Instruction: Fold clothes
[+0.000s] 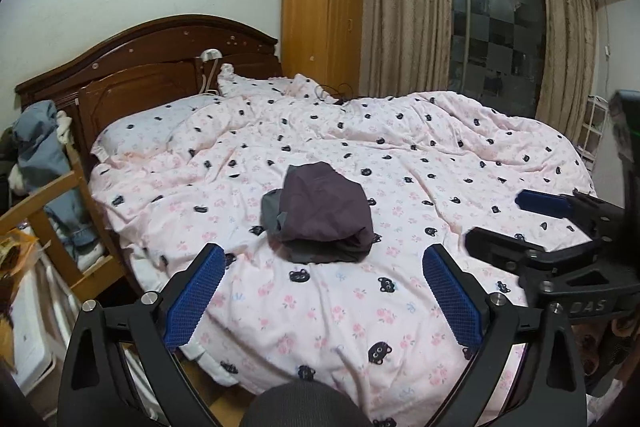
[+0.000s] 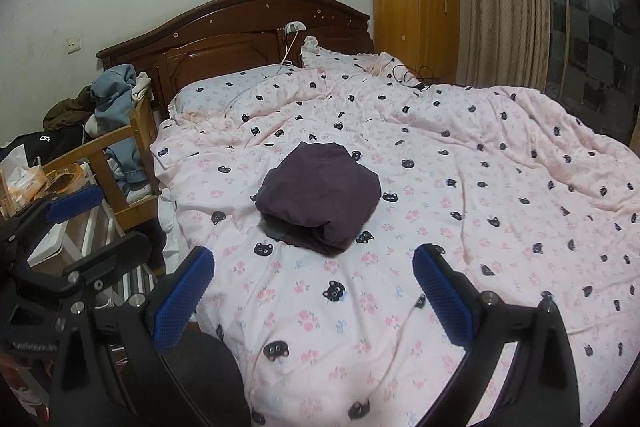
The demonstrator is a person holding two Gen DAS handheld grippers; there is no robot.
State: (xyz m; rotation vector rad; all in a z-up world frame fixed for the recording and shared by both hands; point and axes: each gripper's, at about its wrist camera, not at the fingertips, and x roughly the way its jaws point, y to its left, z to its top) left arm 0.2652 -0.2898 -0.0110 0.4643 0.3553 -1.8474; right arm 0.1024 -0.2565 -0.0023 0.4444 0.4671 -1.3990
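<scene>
A dark purple garment (image 1: 320, 211) (image 2: 320, 195) lies folded into a compact bundle in the middle of the pink cat-print duvet (image 1: 420, 155) (image 2: 460, 187), with a grey layer showing at its left and front edge. My left gripper (image 1: 324, 249) is open, held above the bed's near edge just short of the bundle, with nothing between its blue pads. My right gripper (image 2: 314, 253) is open as well, empty, and also back from the bundle. Each gripper shows in the other's view: the right gripper (image 1: 495, 215) at the right, the left gripper (image 2: 120, 217) at the left.
A dark wooden headboard (image 1: 152, 43) and a pillow (image 2: 224, 87) are at the far end. A wooden chair (image 2: 120, 147) piled with clothes stands left of the bed. A wardrobe (image 1: 320, 15), curtains (image 1: 400, 7) and a dark window (image 1: 496, 27) are behind. Cables (image 2: 412, 75) lie on the duvet.
</scene>
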